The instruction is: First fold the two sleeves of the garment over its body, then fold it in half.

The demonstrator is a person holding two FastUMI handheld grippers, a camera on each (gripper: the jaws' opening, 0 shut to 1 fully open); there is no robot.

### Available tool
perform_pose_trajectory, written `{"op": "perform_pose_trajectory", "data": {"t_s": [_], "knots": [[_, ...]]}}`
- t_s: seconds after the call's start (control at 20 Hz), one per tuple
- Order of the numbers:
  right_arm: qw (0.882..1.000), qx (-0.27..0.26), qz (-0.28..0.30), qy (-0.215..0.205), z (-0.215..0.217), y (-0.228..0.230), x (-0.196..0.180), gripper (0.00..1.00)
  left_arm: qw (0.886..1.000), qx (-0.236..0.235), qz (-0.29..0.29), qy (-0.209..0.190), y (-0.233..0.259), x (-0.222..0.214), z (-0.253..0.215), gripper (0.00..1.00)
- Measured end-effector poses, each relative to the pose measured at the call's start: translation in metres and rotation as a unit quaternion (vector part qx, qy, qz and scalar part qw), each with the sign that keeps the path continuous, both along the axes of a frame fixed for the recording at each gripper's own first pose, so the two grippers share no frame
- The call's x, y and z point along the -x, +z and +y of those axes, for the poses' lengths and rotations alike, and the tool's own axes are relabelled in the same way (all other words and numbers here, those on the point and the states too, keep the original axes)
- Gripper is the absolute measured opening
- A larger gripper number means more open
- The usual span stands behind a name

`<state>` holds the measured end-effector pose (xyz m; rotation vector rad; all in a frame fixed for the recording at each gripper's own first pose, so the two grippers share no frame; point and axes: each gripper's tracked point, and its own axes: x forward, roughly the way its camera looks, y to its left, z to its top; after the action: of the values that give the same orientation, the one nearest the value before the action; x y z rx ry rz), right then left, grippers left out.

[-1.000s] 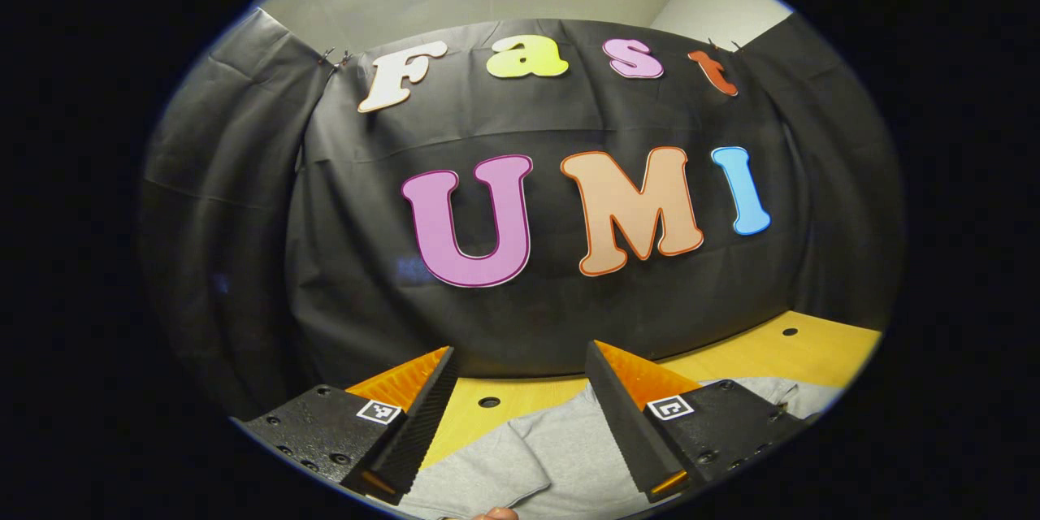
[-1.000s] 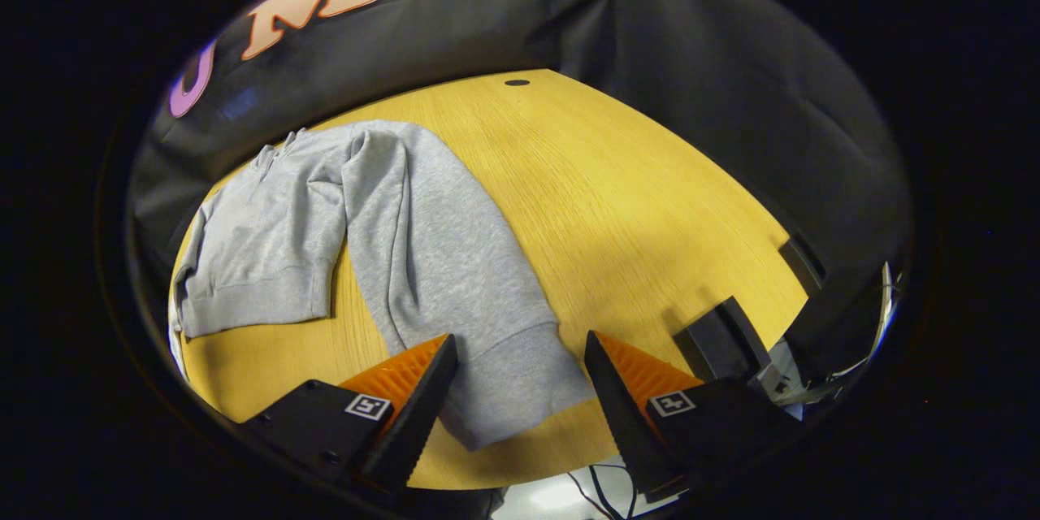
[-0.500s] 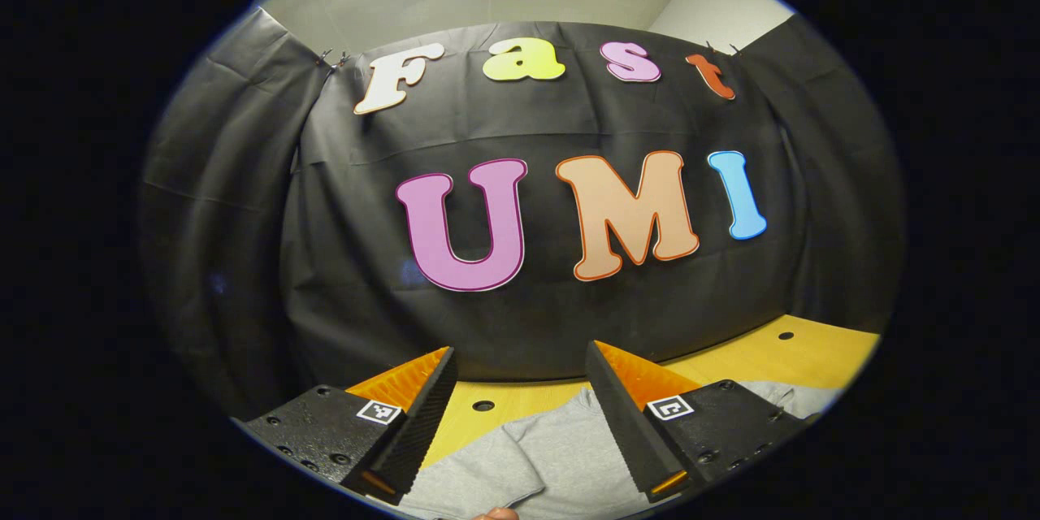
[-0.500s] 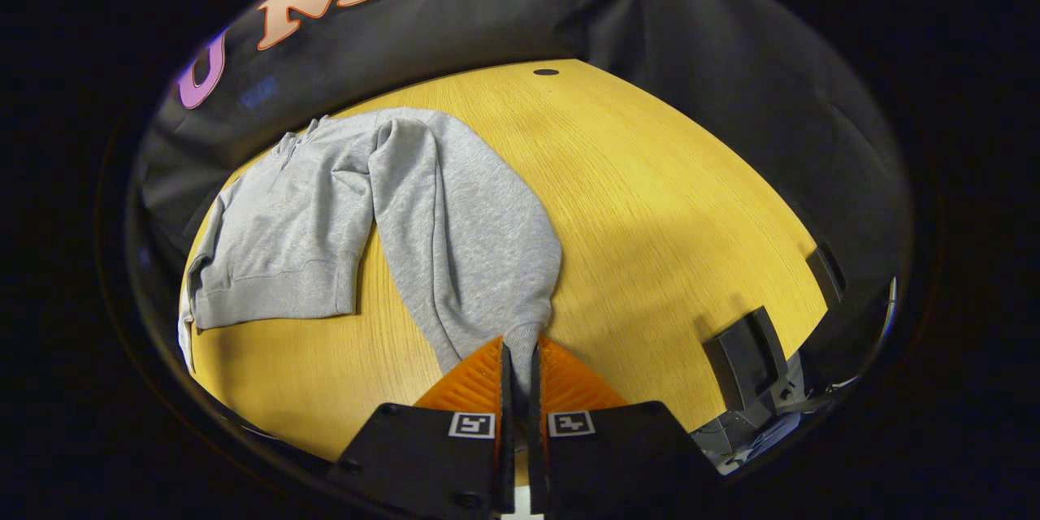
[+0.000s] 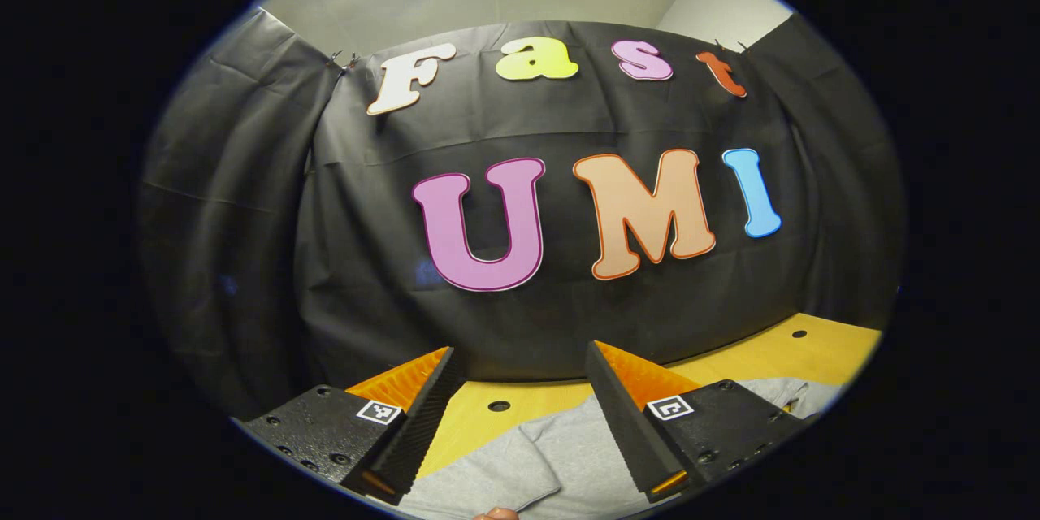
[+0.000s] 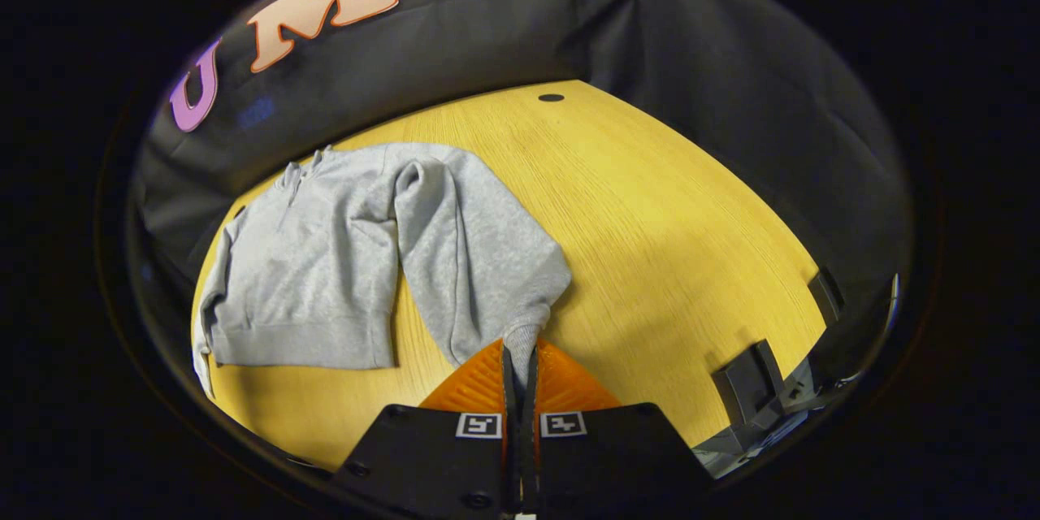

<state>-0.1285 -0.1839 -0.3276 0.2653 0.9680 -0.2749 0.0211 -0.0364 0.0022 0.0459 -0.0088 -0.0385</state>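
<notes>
A grey sweatshirt (image 6: 325, 260) lies flat on the yellow wooden table (image 6: 666, 227) in the right gripper view. Its sleeve (image 6: 479, 252) runs from the shoulder down to my right gripper (image 6: 520, 349), which is shut on the sleeve's cuff and holds it lifted off the table. In the left gripper view, my left gripper (image 5: 520, 366) is open and held level above the grey sweatshirt (image 5: 561, 447), with nothing between its fingers; it faces the booth's black wall.
Dark bracket-like blocks (image 6: 751, 378) stand at the table's right edge, with cables beyond. Small round holes (image 6: 551, 97) mark the tabletop near the wall. A fingertip (image 5: 496, 513) peeks in at the bottom of the left gripper view.
My right gripper closed on the sleeve's cuff and has lifted it, drawing the sleeve up and toward the body. The left gripper only shifted slightly.
</notes>
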Motion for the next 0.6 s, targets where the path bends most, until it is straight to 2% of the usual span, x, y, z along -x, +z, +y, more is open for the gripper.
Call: {"op": "perform_pose_trajectory", "data": {"t_s": [0.25,0.6], "knots": [[0.999,-0.025,-0.044,-0.009,0.011,0.029,-0.050,0.03,1.000,-0.004,-0.001,0.017,0.000,0.001,0.016,0.93],[0.994,-0.050,-0.098,0.008,0.040,0.066,-0.121,0.03,0.998,-0.006,-0.002,0.060,0.000,0.010,0.055,0.93]]}}
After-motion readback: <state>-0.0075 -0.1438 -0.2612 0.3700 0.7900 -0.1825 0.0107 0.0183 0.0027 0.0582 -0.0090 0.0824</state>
